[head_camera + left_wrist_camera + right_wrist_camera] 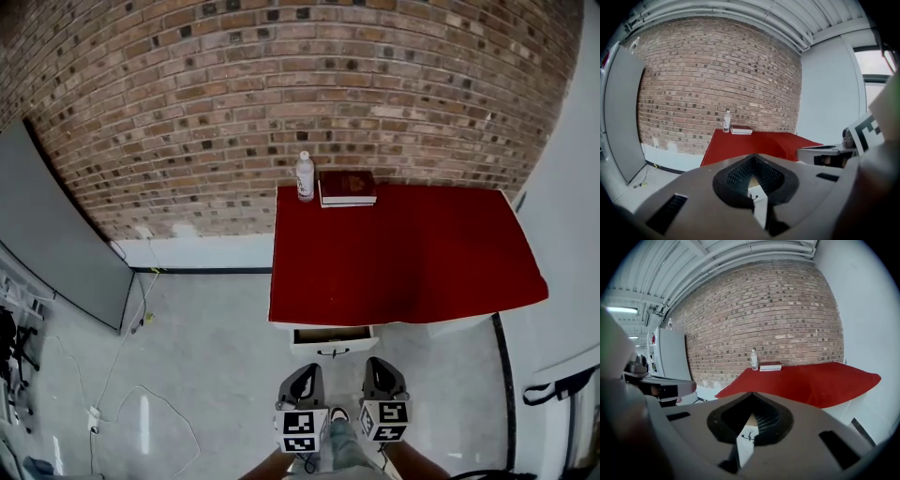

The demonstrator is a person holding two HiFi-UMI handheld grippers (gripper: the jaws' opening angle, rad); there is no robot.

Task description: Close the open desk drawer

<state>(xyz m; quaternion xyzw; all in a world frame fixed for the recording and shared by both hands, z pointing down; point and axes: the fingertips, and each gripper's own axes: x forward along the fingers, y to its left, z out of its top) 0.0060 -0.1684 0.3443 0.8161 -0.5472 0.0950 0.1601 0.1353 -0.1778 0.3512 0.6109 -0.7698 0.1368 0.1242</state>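
A desk under a red cloth point(403, 253) stands against the brick wall. Its white drawer point(332, 339), with a small black handle, sticks out open from the front edge near the left corner. My left gripper point(303, 373) and right gripper point(382, 366) hang side by side just short of the drawer front, apart from it. Both are shut with nothing held. In the left gripper view the jaws point(753, 157) meet at a point, and the drawer front point(758, 206) shows through the gap below. The right gripper view shows the same: its jaws point(751, 393) closed over the drawer front point(745, 446).
A clear water bottle point(305, 176) and a dark red book point(347, 187) sit at the desk's back left corner. A grey panel point(56, 234) leans at the left, with cables point(112, 375) on the floor. A white wall point(572, 234) borders the right side.
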